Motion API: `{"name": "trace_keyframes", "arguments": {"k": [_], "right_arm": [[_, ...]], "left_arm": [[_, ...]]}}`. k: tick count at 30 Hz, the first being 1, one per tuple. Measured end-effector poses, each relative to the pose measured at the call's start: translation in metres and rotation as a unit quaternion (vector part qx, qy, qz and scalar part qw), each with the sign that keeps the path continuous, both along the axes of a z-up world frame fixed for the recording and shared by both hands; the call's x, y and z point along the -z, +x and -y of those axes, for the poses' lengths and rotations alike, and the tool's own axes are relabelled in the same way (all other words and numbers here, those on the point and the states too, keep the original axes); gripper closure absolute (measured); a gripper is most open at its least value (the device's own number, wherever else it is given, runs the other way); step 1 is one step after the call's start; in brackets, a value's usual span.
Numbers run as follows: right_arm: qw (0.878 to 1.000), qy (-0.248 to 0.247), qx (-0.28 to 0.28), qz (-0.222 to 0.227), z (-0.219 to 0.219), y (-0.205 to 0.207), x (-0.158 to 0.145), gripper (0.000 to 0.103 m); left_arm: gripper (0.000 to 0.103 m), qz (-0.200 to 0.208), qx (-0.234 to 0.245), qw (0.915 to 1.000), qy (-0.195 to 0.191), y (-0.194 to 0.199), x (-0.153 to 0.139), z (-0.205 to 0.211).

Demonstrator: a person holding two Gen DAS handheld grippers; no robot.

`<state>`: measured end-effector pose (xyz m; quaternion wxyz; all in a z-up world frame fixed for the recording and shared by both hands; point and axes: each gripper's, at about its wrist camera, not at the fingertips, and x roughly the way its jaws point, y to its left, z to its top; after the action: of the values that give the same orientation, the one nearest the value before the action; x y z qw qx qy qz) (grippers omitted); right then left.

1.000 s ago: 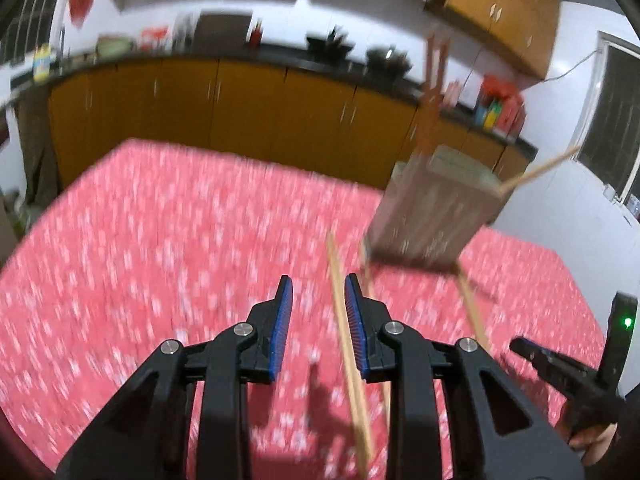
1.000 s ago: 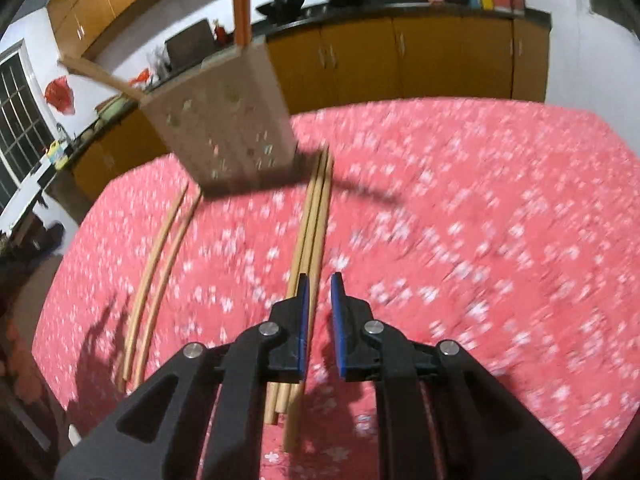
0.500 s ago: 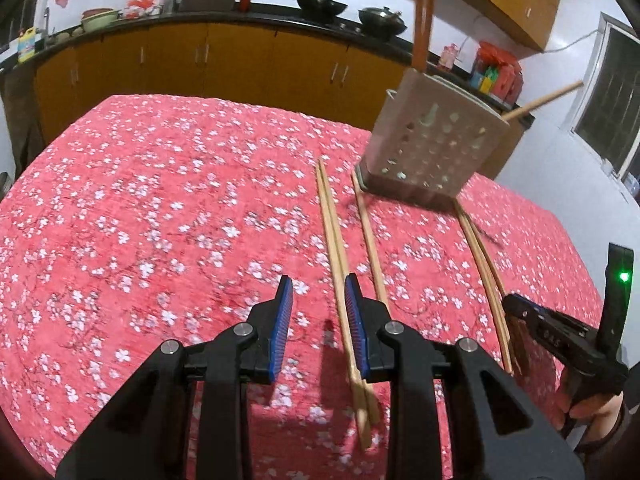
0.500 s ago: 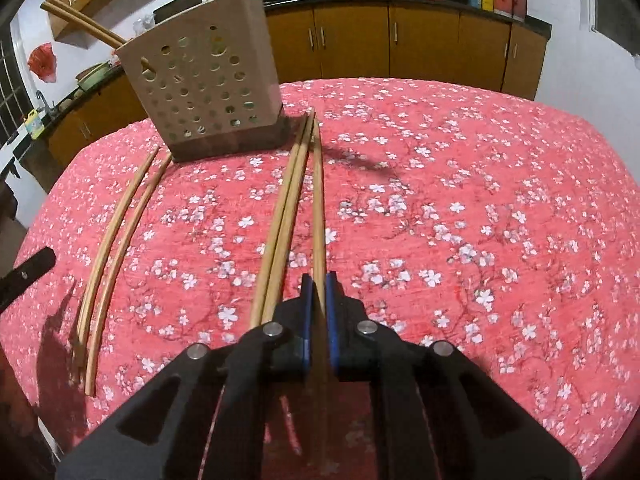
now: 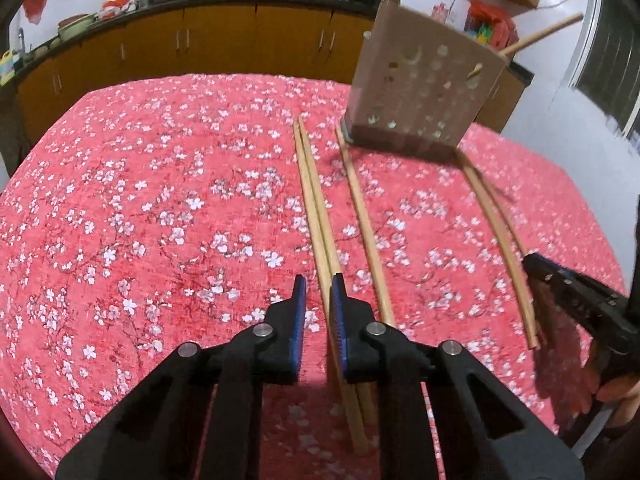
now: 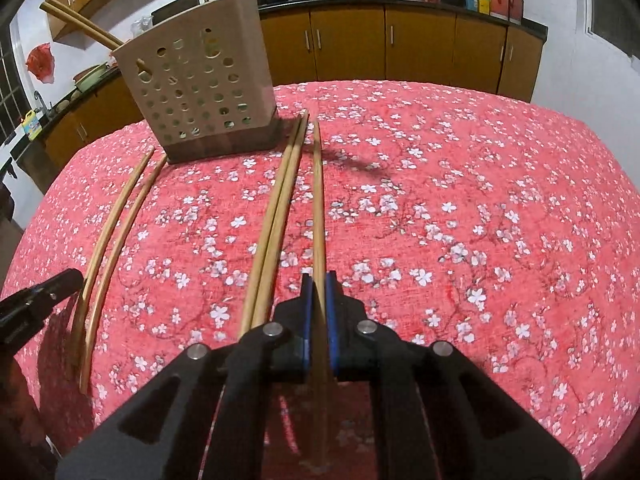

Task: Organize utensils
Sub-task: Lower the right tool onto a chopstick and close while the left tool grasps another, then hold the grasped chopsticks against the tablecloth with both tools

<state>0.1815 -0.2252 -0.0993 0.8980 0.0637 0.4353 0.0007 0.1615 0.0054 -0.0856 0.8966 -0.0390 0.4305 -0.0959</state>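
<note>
In the left wrist view my left gripper (image 5: 319, 292) hangs low over a pair of chopsticks (image 5: 312, 200) on the red flowered tablecloth (image 5: 160, 220). Its jaws are closing, with the pair between them along the right pad and a gap showing at the left pad. In the right wrist view my right gripper (image 6: 317, 292) is shut on a single chopstick (image 6: 318, 200), which runs toward the beige perforated utensil holder (image 6: 200, 80). This holder (image 5: 424, 80) stands at the far side of the table with chopsticks (image 6: 80, 24) sticking out of its top.
More chopsticks lie loose: a single one (image 5: 360, 216) and a far pair (image 5: 496, 232) in the left wrist view, two pairs (image 6: 276, 220) (image 6: 112, 232) in the right wrist view. Brown kitchen cabinets (image 6: 420, 52) and a counter with woks stand beyond the table's far edge.
My left gripper has sunk toward the table over the pair of chopsticks and its jaws have narrowed. My right gripper has shut on the single chopstick and kept its place.
</note>
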Motion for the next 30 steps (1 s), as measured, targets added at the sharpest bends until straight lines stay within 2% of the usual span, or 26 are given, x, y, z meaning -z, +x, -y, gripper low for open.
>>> {"name": "trace_keyframes", "arguments": {"k": [6,9,12,18,30], "right_arm": [[1.0,-0.003,0.001,-0.001,-0.002,0.001,0.0,0.095],[1.0,-0.005,-0.001,0.001,-0.003,0.0,0.001,0.095],[1.0,-0.009,-0.004,0.003,-0.001,0.001,0.001,0.095],[1.0,-0.004,0.029,0.007,0.019,0.011,0.003,0.095],[0.999,0.011,0.033,0.011,0.025,0.013,0.005,0.095]], "left_arm": [[0.09,0.006,0.012,0.9993,0.036,0.002,0.003,0.013],[0.094,0.01,0.007,0.9988,0.048,0.002,0.002,0.014],[0.096,0.007,-0.016,0.9988,0.046,0.01,0.002,0.001],[0.096,0.002,-0.063,0.9975,0.032,0.023,-0.001,-0.042],[0.095,0.008,-0.068,0.9976,0.004,0.02,-0.002,-0.054]]}}
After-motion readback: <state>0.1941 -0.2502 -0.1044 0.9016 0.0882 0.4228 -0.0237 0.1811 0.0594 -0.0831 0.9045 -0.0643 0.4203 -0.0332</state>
